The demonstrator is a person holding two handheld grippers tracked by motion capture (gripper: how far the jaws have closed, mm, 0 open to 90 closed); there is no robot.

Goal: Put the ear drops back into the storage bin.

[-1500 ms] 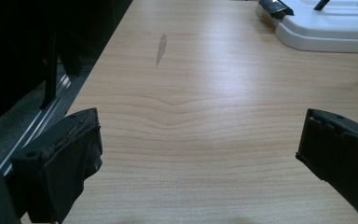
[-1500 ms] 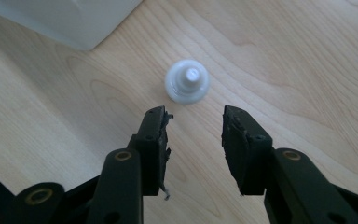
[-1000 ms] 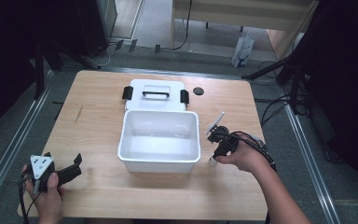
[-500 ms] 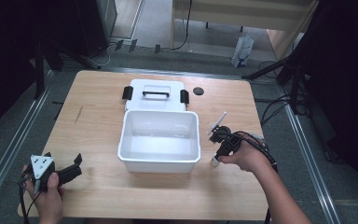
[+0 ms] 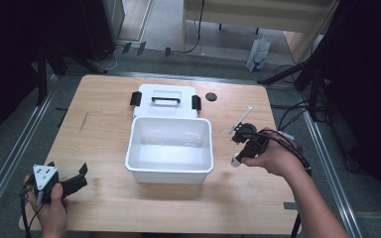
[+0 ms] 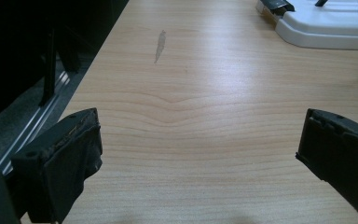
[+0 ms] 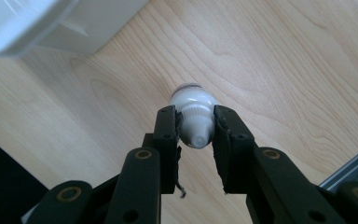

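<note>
The right tool is closed on the cap end of a small white bottle, held just above the desk right of an open white bin. This looks like the carrying step; next the bottle likely needs lifting over the bin's rim and releasing inside. The bin appears empty. Its lid lies flat behind it, touching or nearly so. The left tool rests wide open near the desk's front left corner, holding nothing.

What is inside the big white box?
The white box looks empty: only its bare white bottom shows. The near wall hides a strip of the floor, so something small there cannot be ruled out.
</note>
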